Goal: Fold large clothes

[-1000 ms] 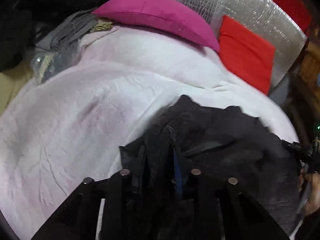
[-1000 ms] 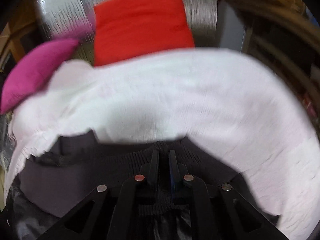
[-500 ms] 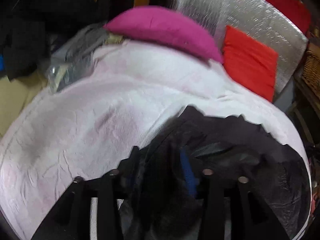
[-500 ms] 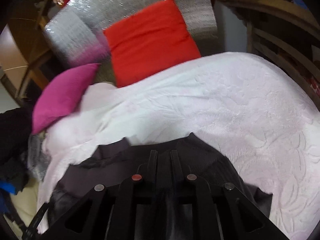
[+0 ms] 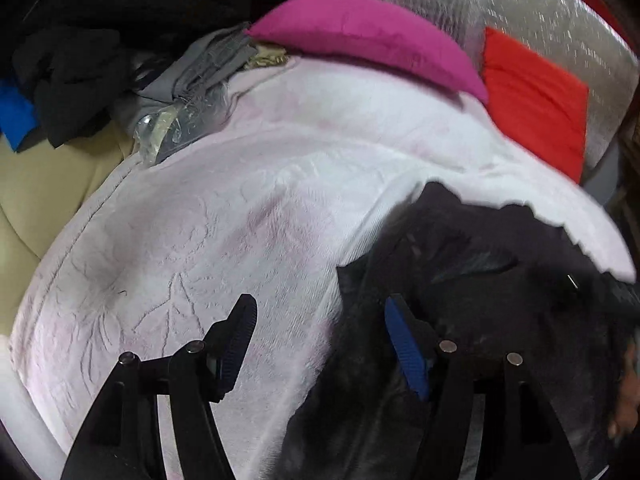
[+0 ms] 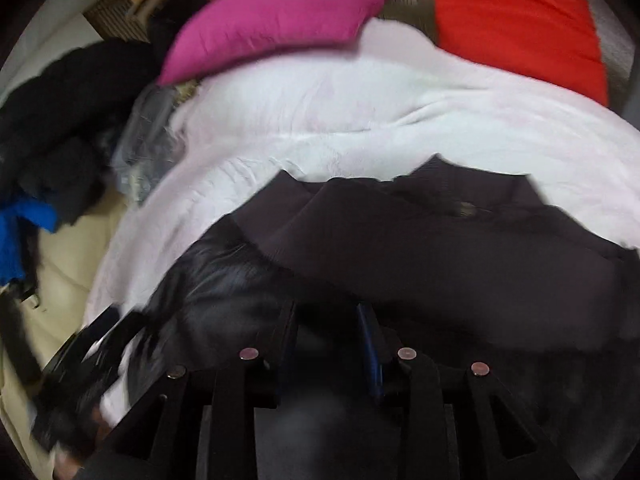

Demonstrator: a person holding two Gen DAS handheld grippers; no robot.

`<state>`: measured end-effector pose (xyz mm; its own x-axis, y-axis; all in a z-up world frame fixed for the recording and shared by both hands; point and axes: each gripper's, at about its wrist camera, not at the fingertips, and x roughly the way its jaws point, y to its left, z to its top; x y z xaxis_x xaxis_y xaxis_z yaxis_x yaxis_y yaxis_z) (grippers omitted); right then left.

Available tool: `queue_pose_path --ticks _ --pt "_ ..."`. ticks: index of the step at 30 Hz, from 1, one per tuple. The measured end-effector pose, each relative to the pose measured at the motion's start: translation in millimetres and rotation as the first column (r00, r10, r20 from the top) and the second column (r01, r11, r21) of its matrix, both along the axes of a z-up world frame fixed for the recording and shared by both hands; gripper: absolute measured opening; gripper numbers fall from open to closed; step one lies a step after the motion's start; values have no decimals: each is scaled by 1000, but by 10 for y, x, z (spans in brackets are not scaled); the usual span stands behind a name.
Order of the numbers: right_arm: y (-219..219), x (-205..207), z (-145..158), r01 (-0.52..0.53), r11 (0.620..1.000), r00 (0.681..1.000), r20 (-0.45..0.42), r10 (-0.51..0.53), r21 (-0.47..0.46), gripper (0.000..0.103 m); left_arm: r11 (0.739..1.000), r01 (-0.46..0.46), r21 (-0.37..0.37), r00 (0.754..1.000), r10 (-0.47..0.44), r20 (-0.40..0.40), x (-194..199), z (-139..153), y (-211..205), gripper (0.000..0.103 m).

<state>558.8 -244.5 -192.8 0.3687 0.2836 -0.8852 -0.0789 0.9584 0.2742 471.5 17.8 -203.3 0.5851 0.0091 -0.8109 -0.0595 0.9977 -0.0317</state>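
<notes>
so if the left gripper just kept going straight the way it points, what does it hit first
Most likely the pale pink blanket: the left gripper has just been opening, with nothing between its fingers. The dark garment's edge lies close by its blue-padded finger, so depth is uncertain.

We see the dark garment [image 6: 440, 272] cut off at six o'clock, perhaps a jacket; motion blur smears the right-wrist view.

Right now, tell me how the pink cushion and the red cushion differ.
The pink cushion is magenta, plump and rounded, tapering to pointed ends; the red cushion is bright orange-red, flatter and squarer. The pink one lies along the far edge of the pale blanket, beside the grey clothes; the red one leans against the silver quilted backing. Both are plain, single-coloured cushions behind the blanket, clear of the dark garment.
</notes>
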Motion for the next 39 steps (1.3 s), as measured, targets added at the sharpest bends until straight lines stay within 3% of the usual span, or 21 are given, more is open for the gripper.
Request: queue_pose_path --ticks 3,6,8,11,17,18,19,20,23,27,29,30,32,33,36,39 --pt "75 287 -224 78 997 997 -12 -79 -14 34 1000 23 -3 999 -23 -32 22 -72 6 67" --pt "120 434 -208 122 990 990 79 -117 -66 34 999 42 -14 999 -42 -28 9 -44 18 67" --pt "91 487 -219 159 986 986 68 -155 -48 33 998 55 -19 998 -56 -27 -14 -39 11 67" --pt "-67 283 19 195 979 971 130 -202 64 34 996 89 -28 996 -89 -10 -65 5 5 67" --pt "-620 -556 593 199 967 945 229 -232 159 35 987 139 -78 990 -136 44 -251 194 -61 68" --pt "-749 -743 661 207 965 941 239 -241 159 40 986 149 -81 988 -145 49 -290 220 -89 69" --pt "-840 -881 702 216 965 938 243 -248 152 71 985 155 -81 987 -151 52 -339 236 -125 72" --pt "-962 -1060 745 233 962 930 257 -263 142 89 984 158 -79 987 -154 51 -367 237 -149 75" --pt "-1373 -1733 830 325 936 875 331 -352 135 89 980 192 -55 981 -191 28 -487 184 -322 75" --pt "-1738 -2358 657 436 896 846 299 -441 85 86 973 229 -3 973 -229 14 -678 128 -529 75" --pt "-1808 -2508 508 470 882 846 265 -463 39 82 970 243 8 970 -243 8 -759 108 -606 75" --pt "-1835 -2551 369 484 875 852 223 -474 10 81 966 256 15 967 -256 -2 -820 71 -660 75" --pt "-1863 -2555 145 485 873 868 154 -472 -59 69 958 284 45 959 -282 -31 -927 -50 -729 80" --pt "-1850 -2554 56 467 879 880 144 -452 -95 69 953 294 74 956 -291 -47 -962 -123 -761 81" --pt "-1843 -2624 153 452 888 884 172 -435 -82 69 938 314 144 949 -309 -55 -1063 -201 -821 81" --pt "-1925 -2816 344 470 882 856 232 -461 19 69 947 306 101 952 -306 -25 -1112 -96 -760 81"
